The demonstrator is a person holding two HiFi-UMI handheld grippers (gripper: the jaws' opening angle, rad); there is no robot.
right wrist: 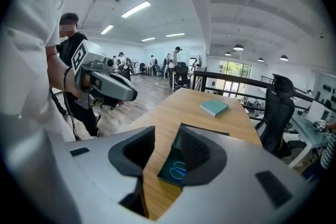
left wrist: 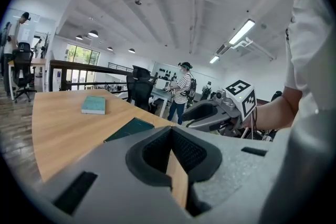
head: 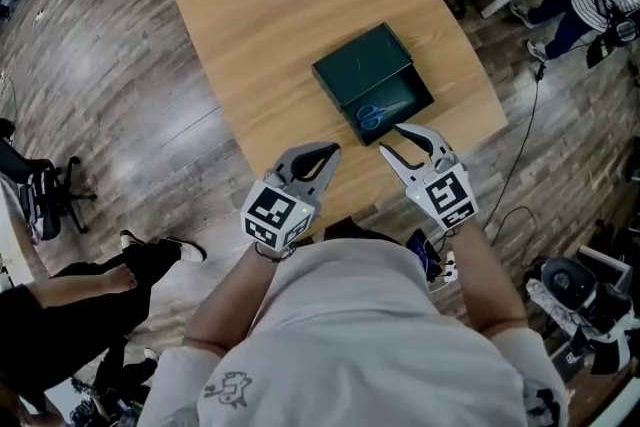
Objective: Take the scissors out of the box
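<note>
Even, fairly bright indoor light is supplied by ceiling strip lights (right wrist: 135, 9) and round downlights (left wrist: 93, 33); the far window (left wrist: 79, 54) is overexposed. Shadows on the table (head: 250, 35) are kept soft and faint, while the interior of the box (head: 372, 75) is rendered dark. Both gripper views are bent by strong fisheye distortion and ringed by black vignetting, with the nearest foreground slightly defocused. The head view is curved towards its edges.

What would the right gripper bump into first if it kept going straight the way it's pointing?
Most likely the dark green box's near end, where the blue-handled scissors lie. The right gripper's open jaws frame that spot, though depth is unclear.
</note>
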